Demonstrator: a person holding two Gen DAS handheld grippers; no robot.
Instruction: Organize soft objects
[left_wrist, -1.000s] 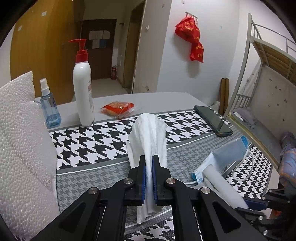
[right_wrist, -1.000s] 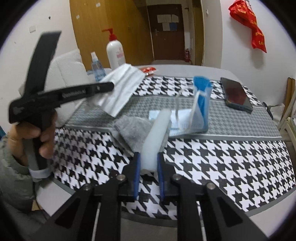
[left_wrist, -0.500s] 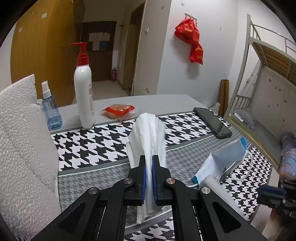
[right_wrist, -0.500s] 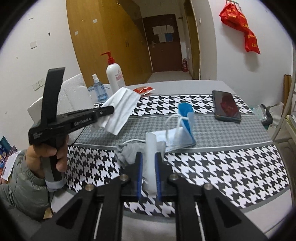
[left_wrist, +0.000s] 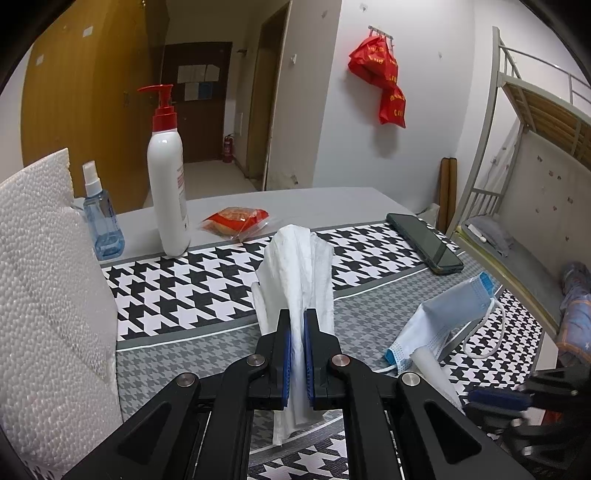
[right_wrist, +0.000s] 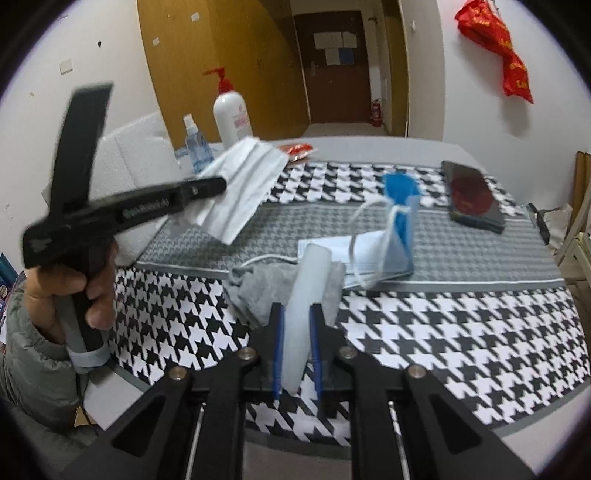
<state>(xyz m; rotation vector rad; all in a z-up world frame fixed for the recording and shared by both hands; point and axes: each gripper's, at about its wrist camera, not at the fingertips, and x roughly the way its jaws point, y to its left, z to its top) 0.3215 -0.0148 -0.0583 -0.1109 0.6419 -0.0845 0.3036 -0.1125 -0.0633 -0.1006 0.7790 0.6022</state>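
Houndstooth cloth (right_wrist: 436, 332), bare near edge.

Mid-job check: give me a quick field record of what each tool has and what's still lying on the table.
left tool: shut on white tissue, held above the table
right tool: shut on pale foam roll
on table, soft items: blue face mask; grey cloth beside the roll
on table, other: phone, pump bottle, spray bottle, red snack packet
surface: houndstooth tablecloth
left edge: white foam block
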